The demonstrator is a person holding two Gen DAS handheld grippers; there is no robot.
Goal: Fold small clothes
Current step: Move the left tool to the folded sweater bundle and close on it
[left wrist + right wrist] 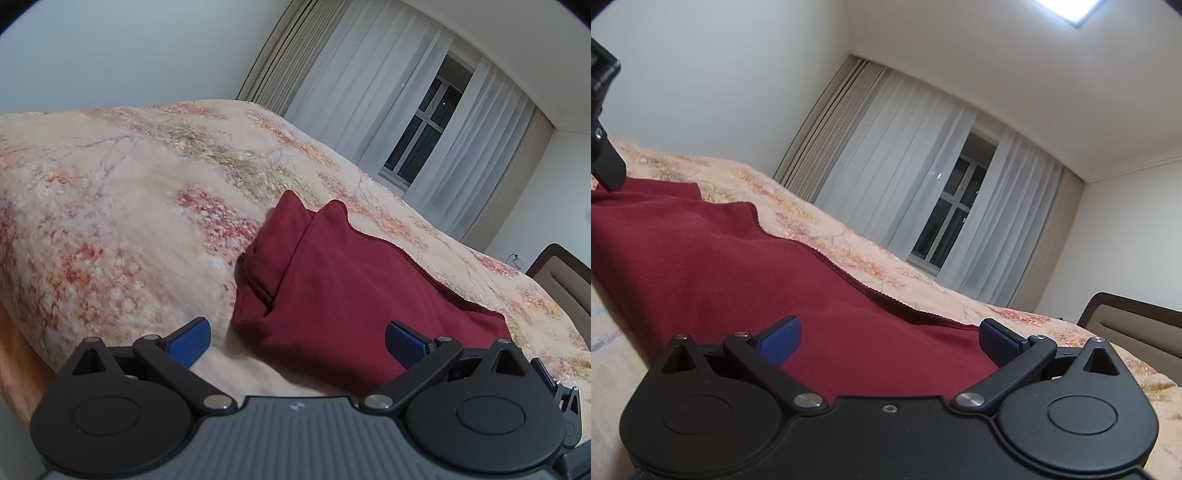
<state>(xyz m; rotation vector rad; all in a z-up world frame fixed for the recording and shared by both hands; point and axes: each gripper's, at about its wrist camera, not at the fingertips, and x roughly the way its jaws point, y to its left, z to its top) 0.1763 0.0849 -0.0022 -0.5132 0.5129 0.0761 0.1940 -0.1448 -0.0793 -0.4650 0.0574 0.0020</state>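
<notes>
No readable writing is seen. A dark red garment [332, 295] is laid, partly folded, on a bed with a floral blanket [110, 221]. The left hand-held gripper [297, 341] and right hand-held gripper [890, 341] are spread wide over it, empty. White curtains [905, 184] cover a dark window [953, 206].

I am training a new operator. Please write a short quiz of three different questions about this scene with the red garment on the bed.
1. True or false: both grippers are open.
2. What does the dark red garment lie on?
A. a wooden table
B. a floral blanket
C. a chair
3. What stands behind the sheer curtains?

Key
1. True: the left gripper and the right gripper hold nothing.
2. B
3. A dark window.
</notes>
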